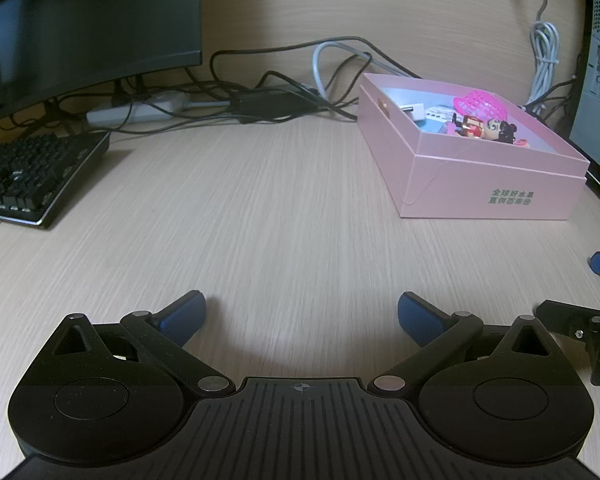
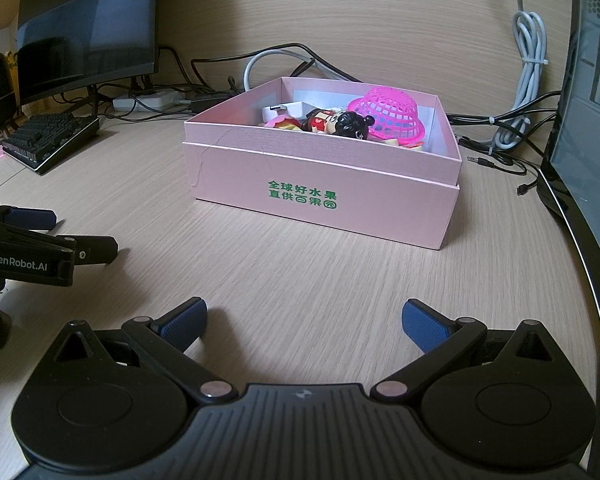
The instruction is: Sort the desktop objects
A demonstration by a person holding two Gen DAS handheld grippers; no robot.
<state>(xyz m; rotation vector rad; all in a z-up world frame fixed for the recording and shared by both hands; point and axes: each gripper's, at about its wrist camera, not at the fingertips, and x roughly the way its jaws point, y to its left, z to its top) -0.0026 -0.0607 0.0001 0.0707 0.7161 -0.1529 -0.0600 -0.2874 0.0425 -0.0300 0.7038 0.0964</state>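
- Currently both grippers sit low over the wooden desk (image 2: 300,280), side by side, well short of the pink box (image 2: 324,196).
- Left gripper (image 1: 302,320): jaws spread wide, nothing between the blue pads (image 1: 184,318); only bare desk shows in the gap.
- Right gripper (image 2: 304,322): likewise released, pads (image 2: 424,324) far apart, gripping nothing. Its fingertip also shows at the right edge of the left wrist view.
- Pink box: open-topped, green printed characters on the near wall, standing on the desk ahead of the right gripper and ahead-right of the left one.
- Contents, all inside the box: a pink mesh basket (image 2: 388,114) lying tipped on its side toward the right wall; a small doll figure (image 2: 340,122) with black hair and a red body, lying down, touching the basket; a white adapter-like block (image 2: 284,111) behind the doll. Other small items beneath are too hidden to identify.
- Surroundings: black keyboard (image 1: 32,176) at left, dark monitor (image 1: 88,24) behind it, tangled black and grey cables (image 1: 284,92) along the back wall behind the box.
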